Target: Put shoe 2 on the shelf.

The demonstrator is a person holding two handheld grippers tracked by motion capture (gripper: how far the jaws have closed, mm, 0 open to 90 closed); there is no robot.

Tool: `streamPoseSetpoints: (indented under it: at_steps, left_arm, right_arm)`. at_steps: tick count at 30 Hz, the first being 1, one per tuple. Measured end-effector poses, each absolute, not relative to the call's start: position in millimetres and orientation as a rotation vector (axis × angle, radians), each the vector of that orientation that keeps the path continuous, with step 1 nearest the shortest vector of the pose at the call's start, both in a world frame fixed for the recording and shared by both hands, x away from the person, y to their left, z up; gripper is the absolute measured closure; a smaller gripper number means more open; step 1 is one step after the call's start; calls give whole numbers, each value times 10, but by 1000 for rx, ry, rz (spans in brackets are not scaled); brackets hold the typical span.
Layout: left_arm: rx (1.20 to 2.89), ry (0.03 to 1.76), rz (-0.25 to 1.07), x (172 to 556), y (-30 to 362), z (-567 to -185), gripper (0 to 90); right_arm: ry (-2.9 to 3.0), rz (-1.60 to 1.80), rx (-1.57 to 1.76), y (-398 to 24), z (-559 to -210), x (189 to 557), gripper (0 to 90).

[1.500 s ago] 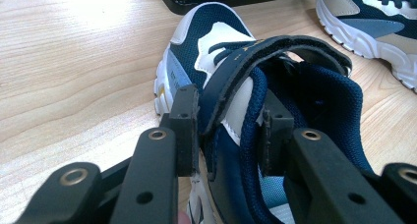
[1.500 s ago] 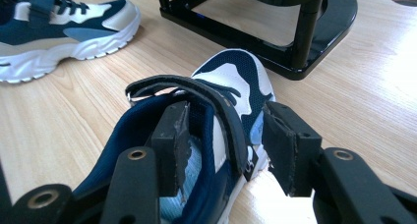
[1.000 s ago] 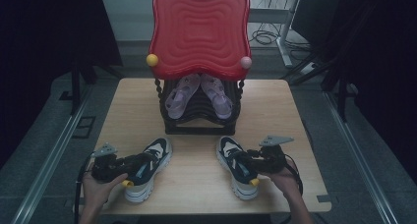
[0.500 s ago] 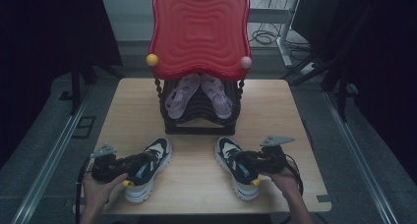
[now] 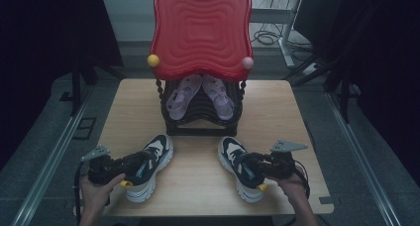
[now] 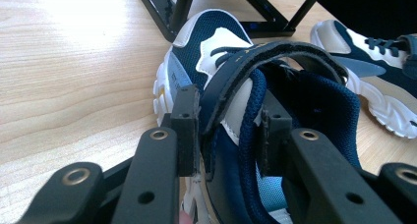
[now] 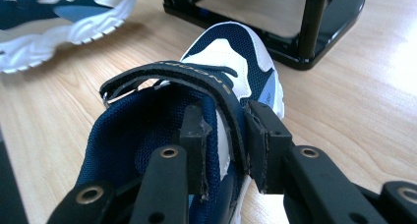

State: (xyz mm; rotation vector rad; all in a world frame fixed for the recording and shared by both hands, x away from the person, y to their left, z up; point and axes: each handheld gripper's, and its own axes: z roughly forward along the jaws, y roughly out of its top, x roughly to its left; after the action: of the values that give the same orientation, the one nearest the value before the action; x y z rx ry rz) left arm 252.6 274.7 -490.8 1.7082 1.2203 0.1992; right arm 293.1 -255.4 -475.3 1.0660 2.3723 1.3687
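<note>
On a wooden table, near a black rack, the left gripper clamps the left shoe's side; the right gripper, just closed, clamps the right shoe

My left gripper and right gripper lay low and level, jaws clamped, forearms reaching in from below.

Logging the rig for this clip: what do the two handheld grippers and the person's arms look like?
Both the left gripper and the right gripper are black, each topped by a grey three-cornered plate with a yellow piece underneath. Up close, the jaws are black bars with round rivet holes and square pads. A black cable trails from each. The forearms are bare.
</note>
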Motion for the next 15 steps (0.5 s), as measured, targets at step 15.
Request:
streamPoseSetpoints:
  at_steps: [15]
  left_arm:
    - [1569,1211,182,2445,2918,-4813,679]
  right_arm:
    - [2219,1616,1080,-2781,-4691,2819,707]
